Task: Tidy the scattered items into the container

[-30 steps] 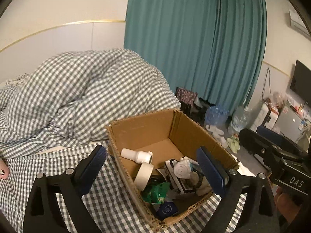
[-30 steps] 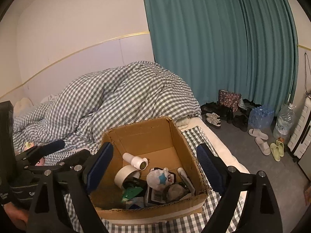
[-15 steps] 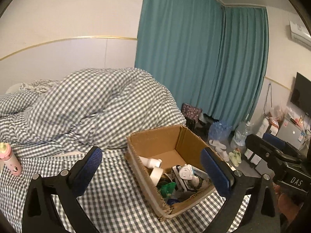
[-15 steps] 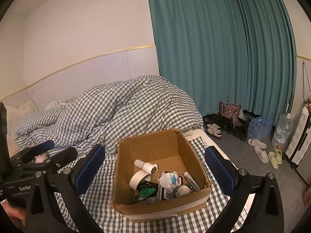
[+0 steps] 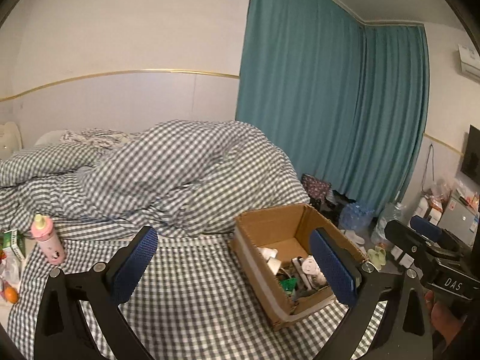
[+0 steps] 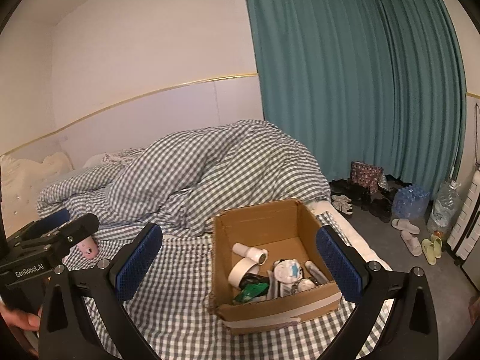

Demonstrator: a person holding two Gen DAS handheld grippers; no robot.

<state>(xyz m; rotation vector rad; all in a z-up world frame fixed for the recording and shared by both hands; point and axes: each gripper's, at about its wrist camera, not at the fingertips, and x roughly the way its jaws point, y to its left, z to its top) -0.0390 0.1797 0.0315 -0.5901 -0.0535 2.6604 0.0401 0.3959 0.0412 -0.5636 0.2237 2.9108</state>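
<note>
Both my left hand-held gripper (image 5: 231,264) and right hand-held gripper (image 6: 240,262) stand spread, empty. My left view shows the whole pink bottle (image 5: 48,238); the right view mostly hides it. The box (image 6: 267,225) contents blur.

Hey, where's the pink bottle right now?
In the left wrist view the pink bottle stands upright on the checked sheet at far left, well apart from the cardboard box, beside a green packet.
</note>
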